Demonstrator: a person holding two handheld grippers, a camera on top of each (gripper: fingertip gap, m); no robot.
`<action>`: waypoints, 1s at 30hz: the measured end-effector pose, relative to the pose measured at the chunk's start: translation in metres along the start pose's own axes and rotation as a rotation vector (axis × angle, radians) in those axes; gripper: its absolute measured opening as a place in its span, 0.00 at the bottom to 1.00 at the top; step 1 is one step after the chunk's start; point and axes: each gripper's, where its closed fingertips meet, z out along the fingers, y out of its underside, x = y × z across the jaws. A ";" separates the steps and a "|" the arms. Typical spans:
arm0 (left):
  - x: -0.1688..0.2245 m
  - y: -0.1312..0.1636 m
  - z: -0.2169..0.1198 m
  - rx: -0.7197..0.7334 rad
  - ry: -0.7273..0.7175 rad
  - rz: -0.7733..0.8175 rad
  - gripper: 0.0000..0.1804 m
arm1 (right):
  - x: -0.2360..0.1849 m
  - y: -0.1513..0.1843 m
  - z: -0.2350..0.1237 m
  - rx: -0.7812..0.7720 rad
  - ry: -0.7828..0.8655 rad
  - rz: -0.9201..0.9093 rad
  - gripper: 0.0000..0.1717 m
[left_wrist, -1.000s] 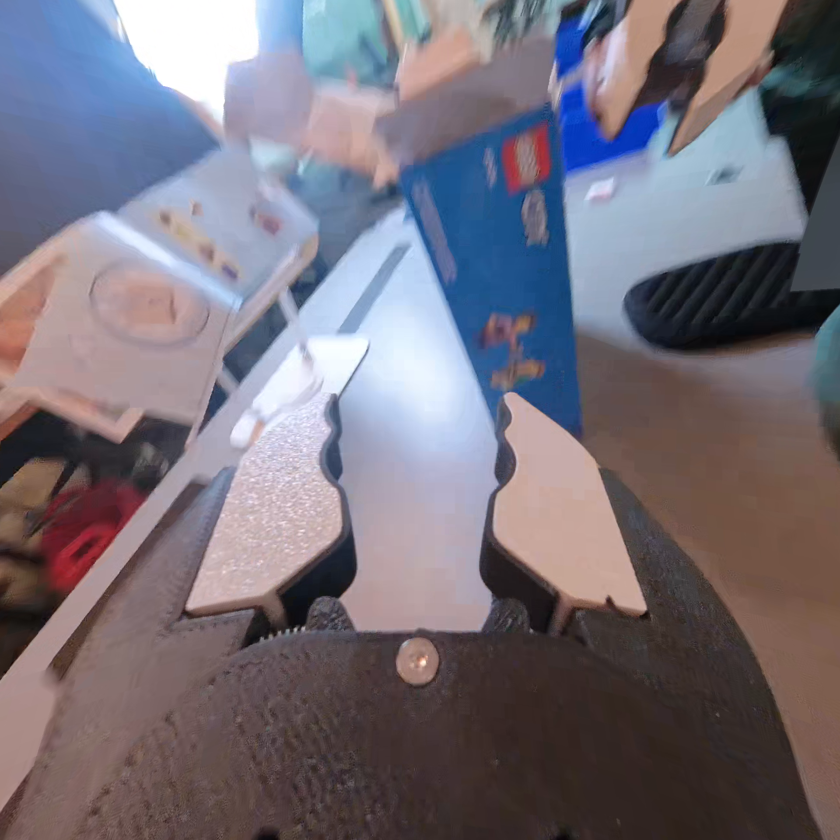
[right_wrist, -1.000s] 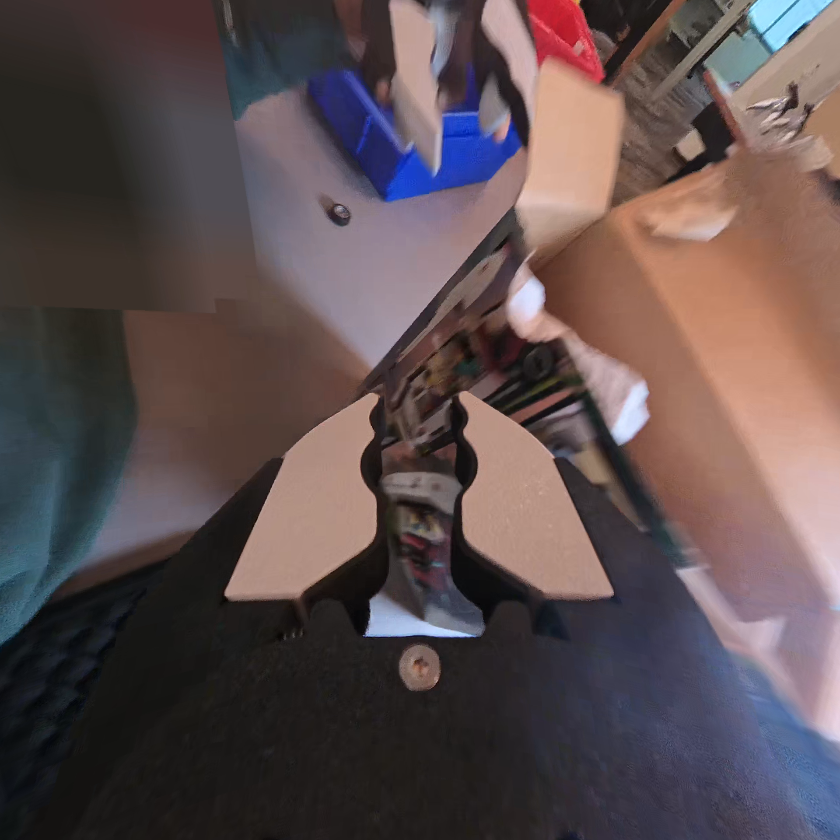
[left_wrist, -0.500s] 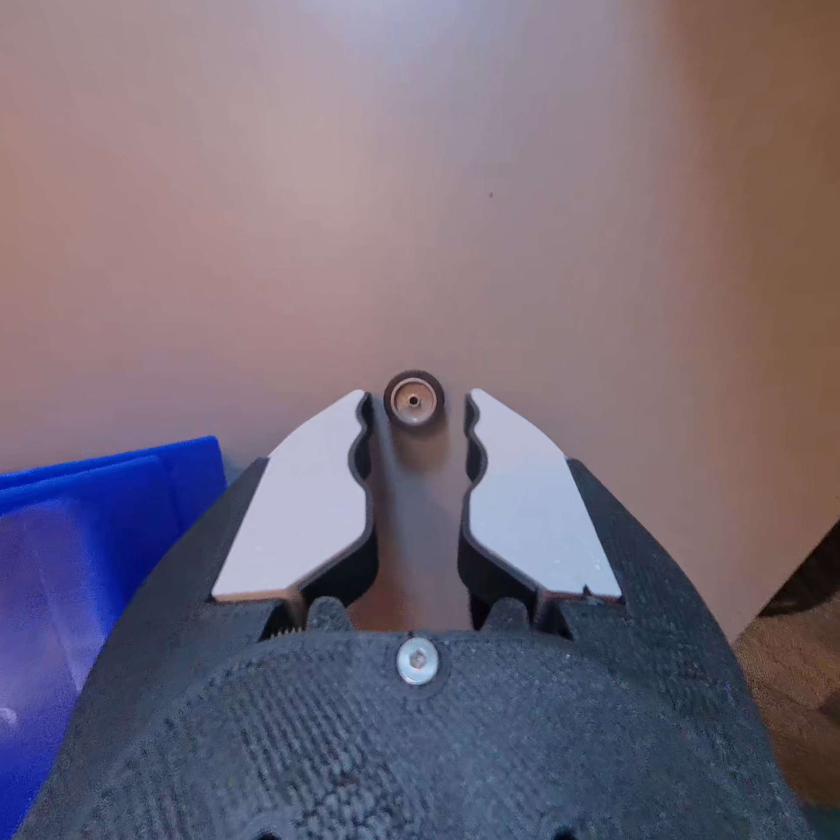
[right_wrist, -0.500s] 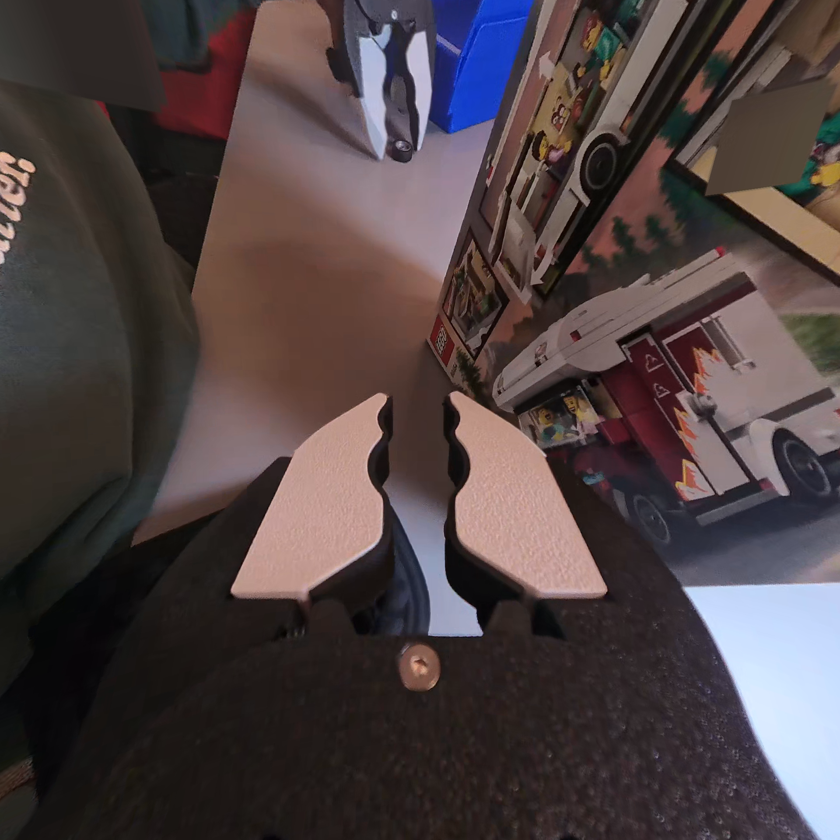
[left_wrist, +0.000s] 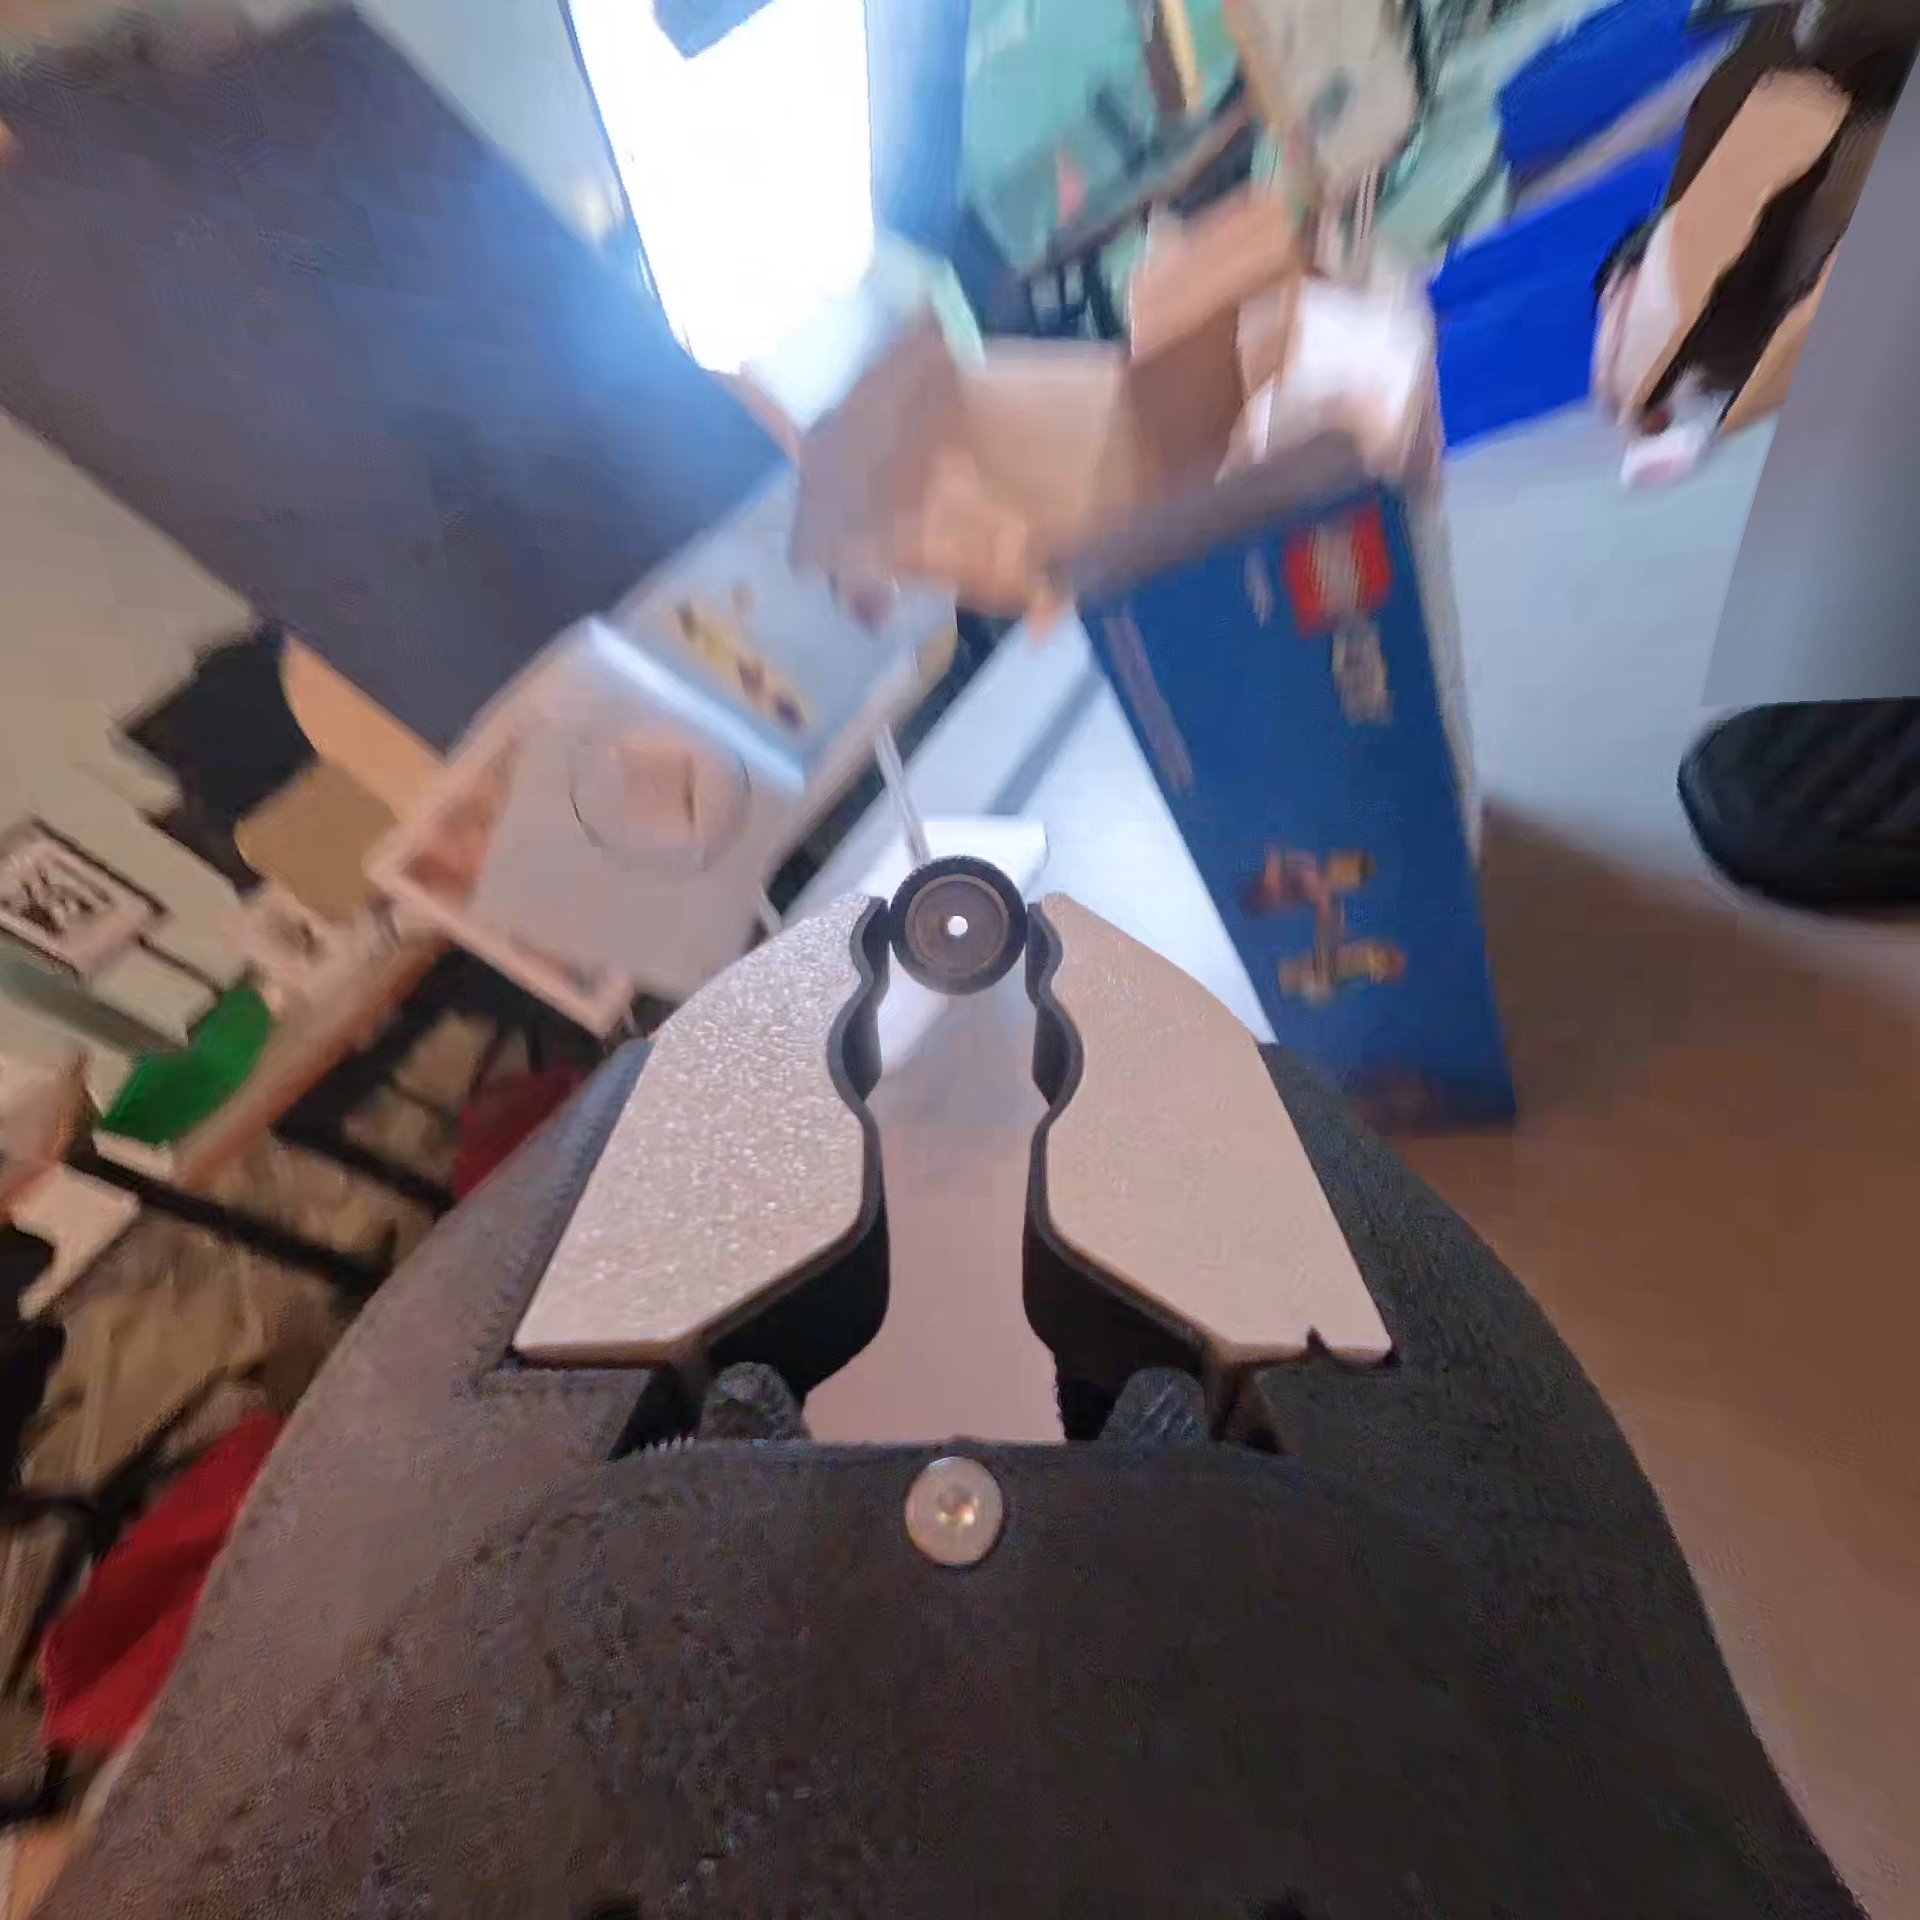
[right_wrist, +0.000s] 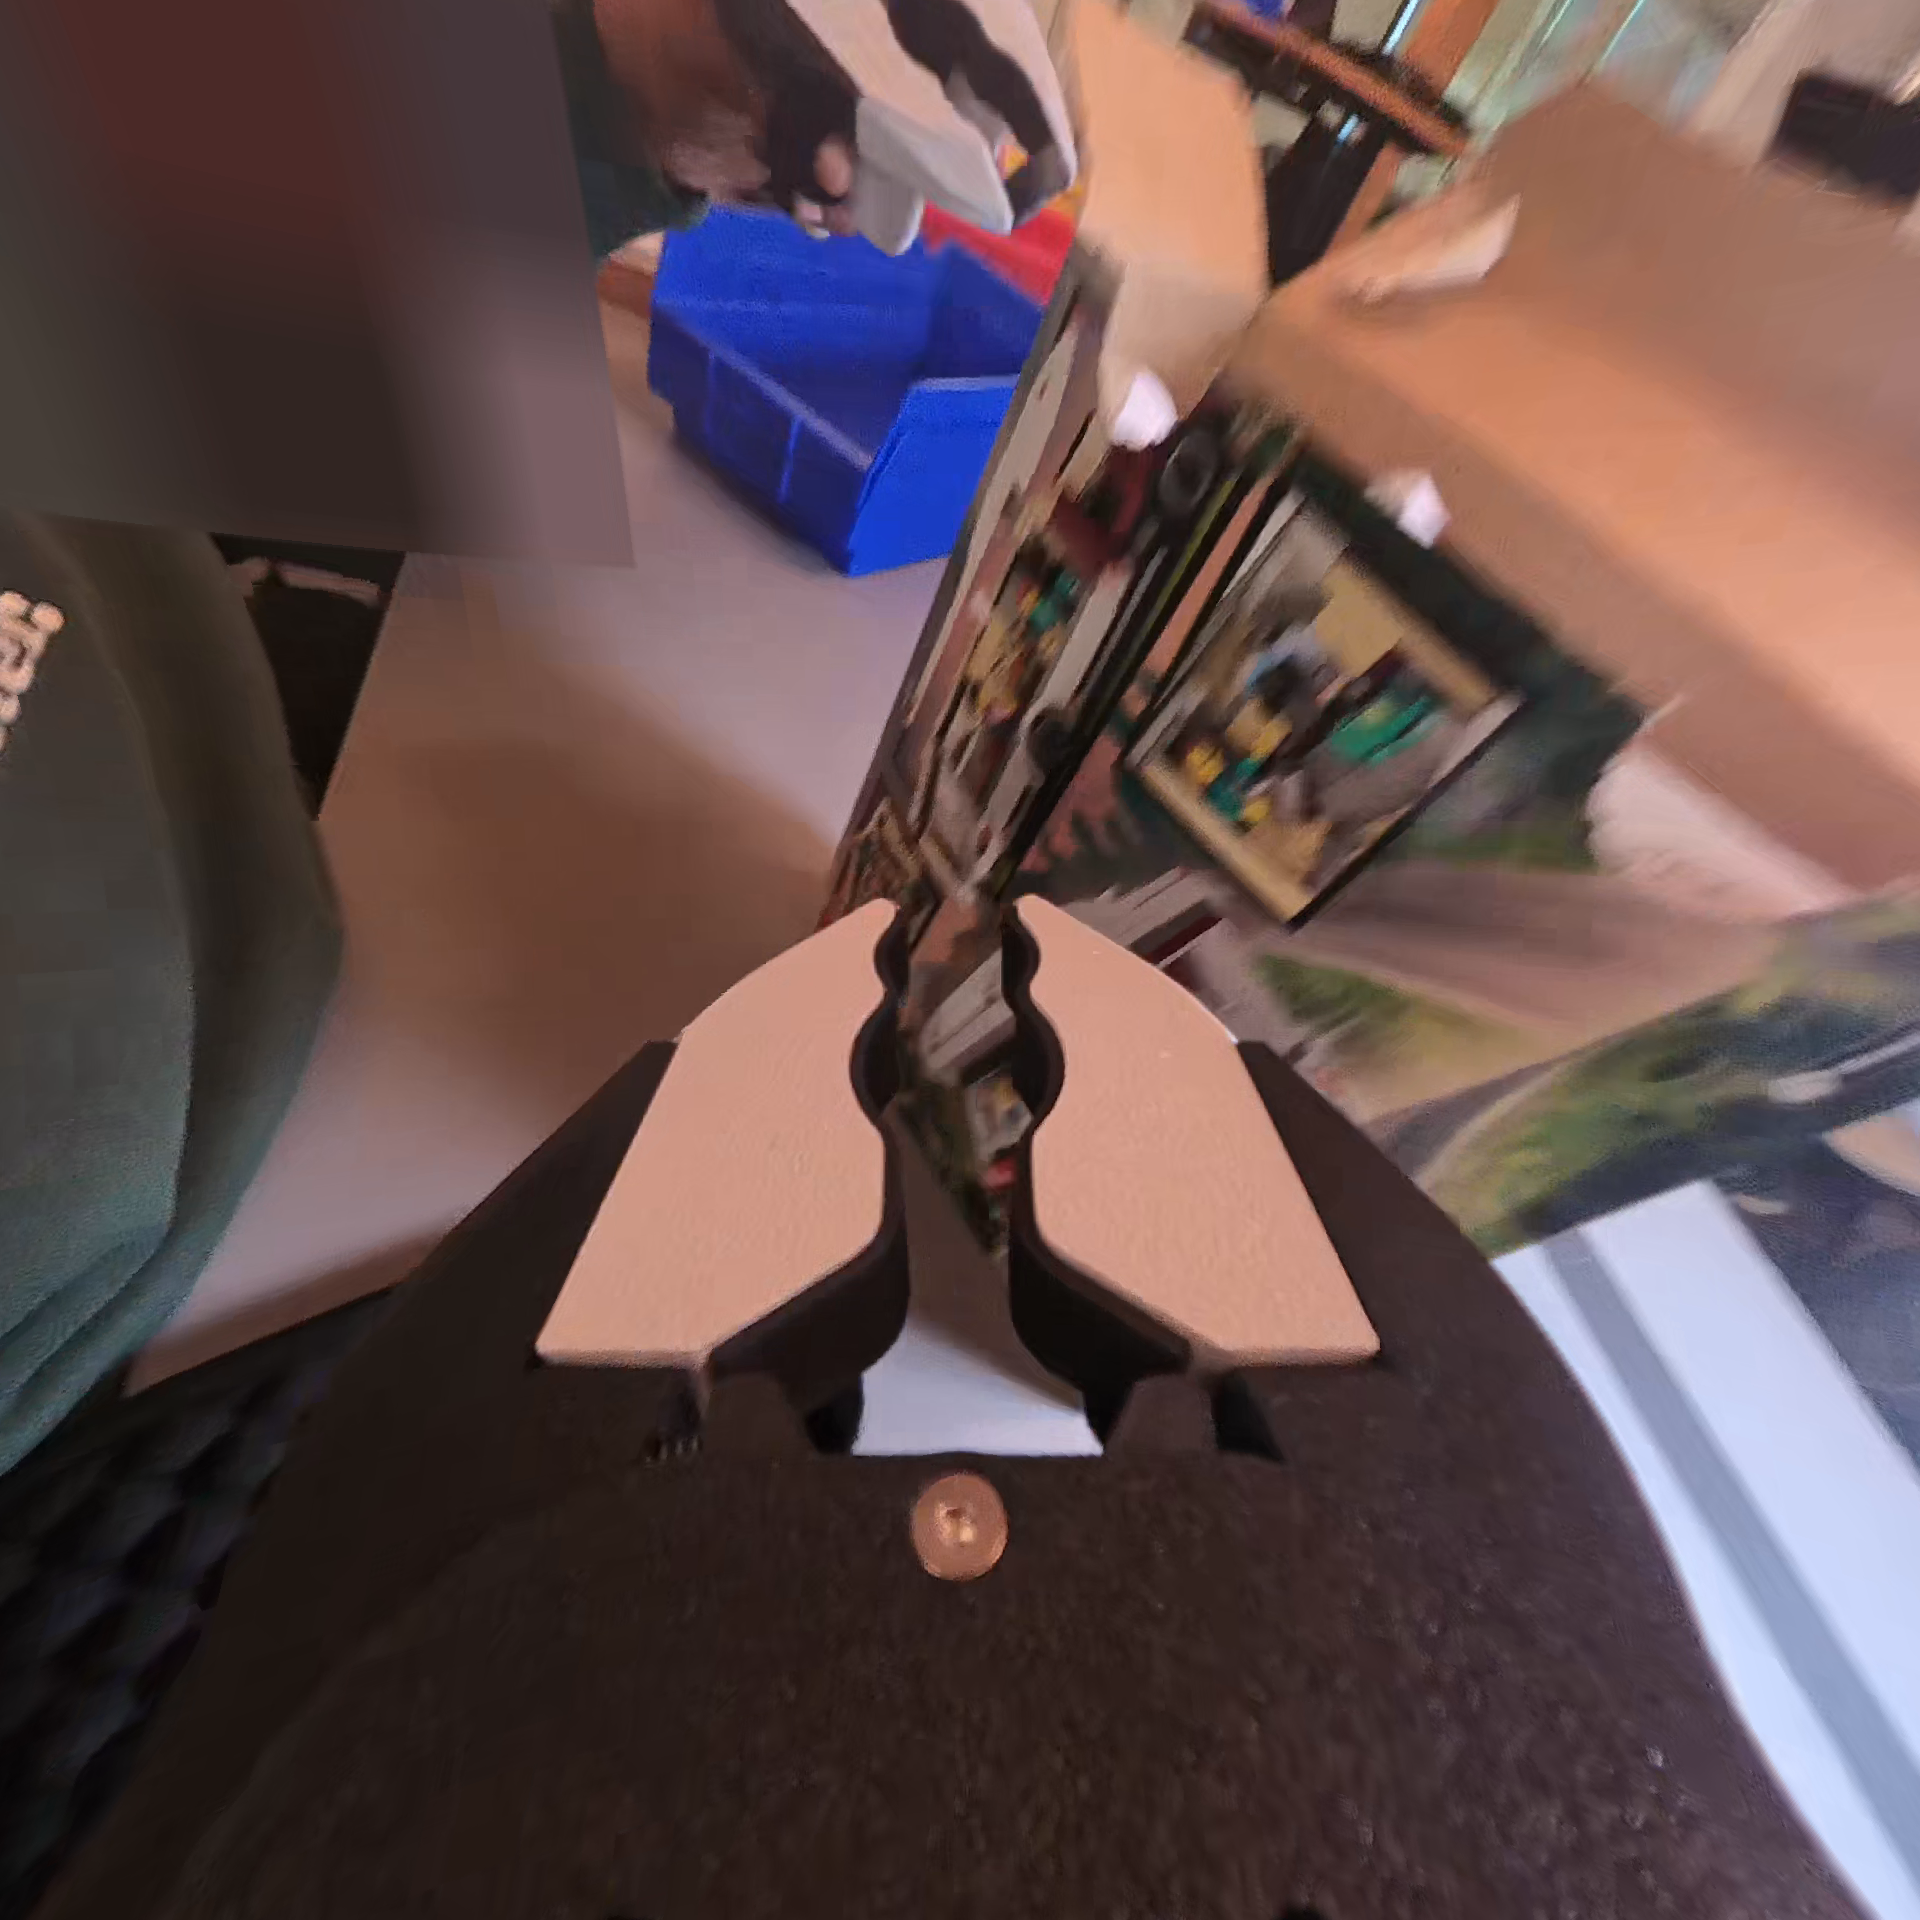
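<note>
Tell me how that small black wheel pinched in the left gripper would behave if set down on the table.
The small black wheel is round with a hub hole, so on its rim it would likely roll. Its matte, rubbery-looking tread probably grips the fingertips well. Being tiny, it is likely light and easily knocked away.

Table (right_wrist: 582, 831): pale top, running away ahead and catching a warm tan shadow near the front.
Blue bin (right_wrist: 831, 416): sitting at the far end of the table, its open compartments showing.
Cardboard box (right_wrist: 1662, 416): brown, blurring across the upper right.
Green sleeve (right_wrist: 125, 935): filling the left edge, pale lettering showing on it.
White box (left_wrist: 623, 810): blurred, with a round mark on its face, lying off the table's left edge.
Black ribbed mat (left_wrist: 1818, 810): peeking in at the right.
Red heap (left_wrist: 135, 1590): lying low on the left, below the table.
Window (left_wrist: 748, 187): glaring white up top.
</note>
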 end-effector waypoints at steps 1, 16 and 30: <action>-0.003 -0.026 0.004 0.064 -0.001 0.020 0.14 | 0.008 -0.013 -0.004 0.022 0.024 -0.018 0.10; 0.039 -0.132 0.135 -0.077 0.344 0.266 0.14 | 0.092 -0.041 0.055 -0.686 -0.262 0.131 0.22; 0.064 -0.083 0.142 -0.233 0.401 0.284 0.14 | 0.113 -0.071 0.067 -0.821 -0.191 -0.128 0.00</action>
